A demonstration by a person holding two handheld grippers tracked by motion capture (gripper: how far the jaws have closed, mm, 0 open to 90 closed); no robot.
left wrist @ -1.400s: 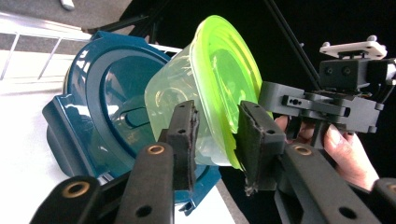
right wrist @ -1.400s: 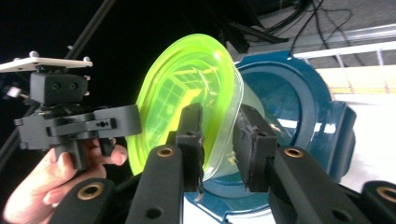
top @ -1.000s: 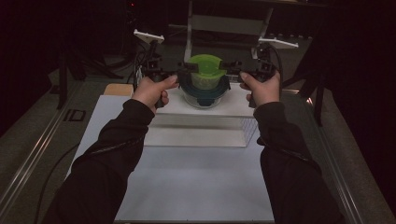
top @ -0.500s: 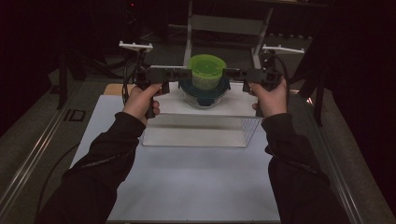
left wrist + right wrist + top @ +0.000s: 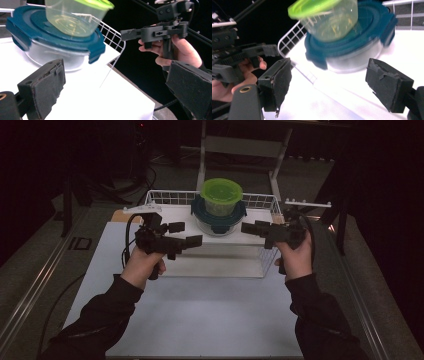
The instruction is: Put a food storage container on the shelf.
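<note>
Two stacked containers (image 5: 220, 207), two grippers (image 5: 182, 240).

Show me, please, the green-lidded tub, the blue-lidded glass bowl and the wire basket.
Green-lidded tub (image 5: 221, 191): high view, middle of its lid.
Blue-lidded glass bowl (image 5: 219, 225): high view, its clear front wall.
Wire basket (image 5: 167, 197): high view, left part of its back rim.
</note>
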